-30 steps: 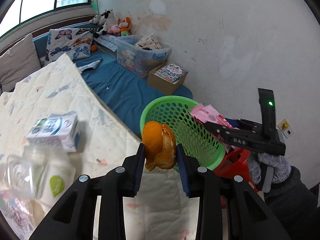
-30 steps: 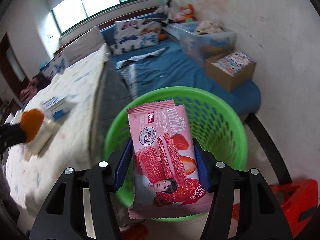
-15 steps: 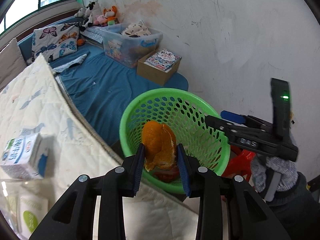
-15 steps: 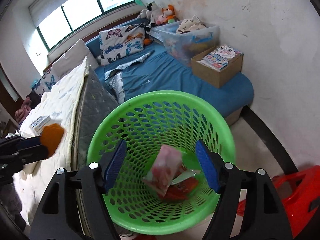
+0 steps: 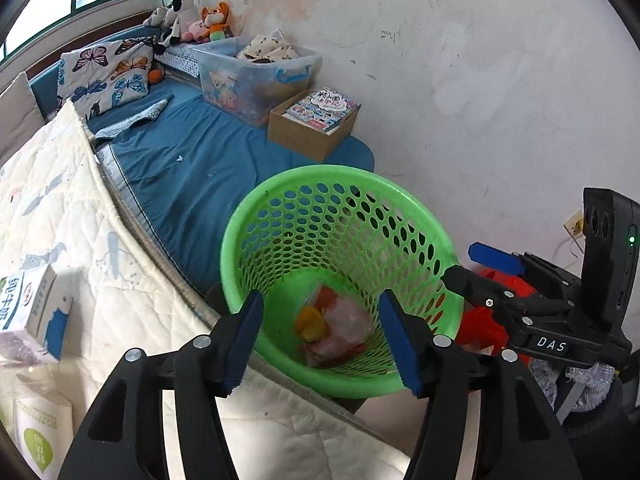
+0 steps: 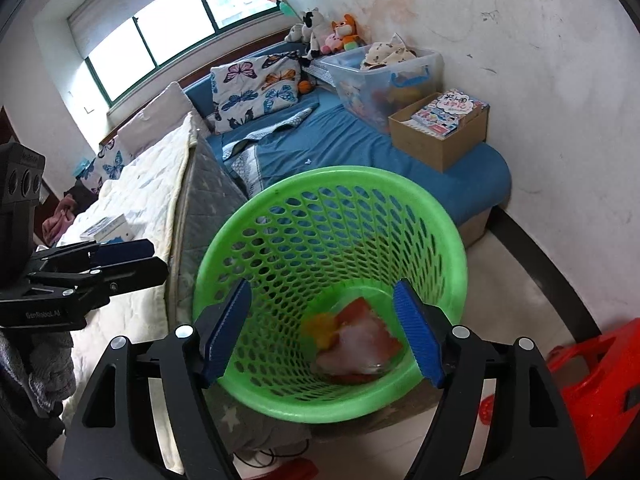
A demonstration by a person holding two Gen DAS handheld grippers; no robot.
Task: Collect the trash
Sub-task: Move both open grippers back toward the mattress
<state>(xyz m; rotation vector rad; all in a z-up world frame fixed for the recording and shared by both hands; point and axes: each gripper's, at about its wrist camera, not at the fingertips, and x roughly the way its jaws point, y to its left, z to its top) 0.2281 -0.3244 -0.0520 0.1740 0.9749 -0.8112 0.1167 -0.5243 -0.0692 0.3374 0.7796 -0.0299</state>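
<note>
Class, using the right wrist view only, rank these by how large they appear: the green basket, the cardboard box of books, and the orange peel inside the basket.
1. Green basket
2. Cardboard box, though it lies farther away
3. Orange peel

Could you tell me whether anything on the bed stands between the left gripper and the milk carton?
Nothing visible does. The milk carton lies on the white quilt, off to the side of the left gripper, whose jaws are opening empty over the green basket; only bare quilt lies between them.
</note>
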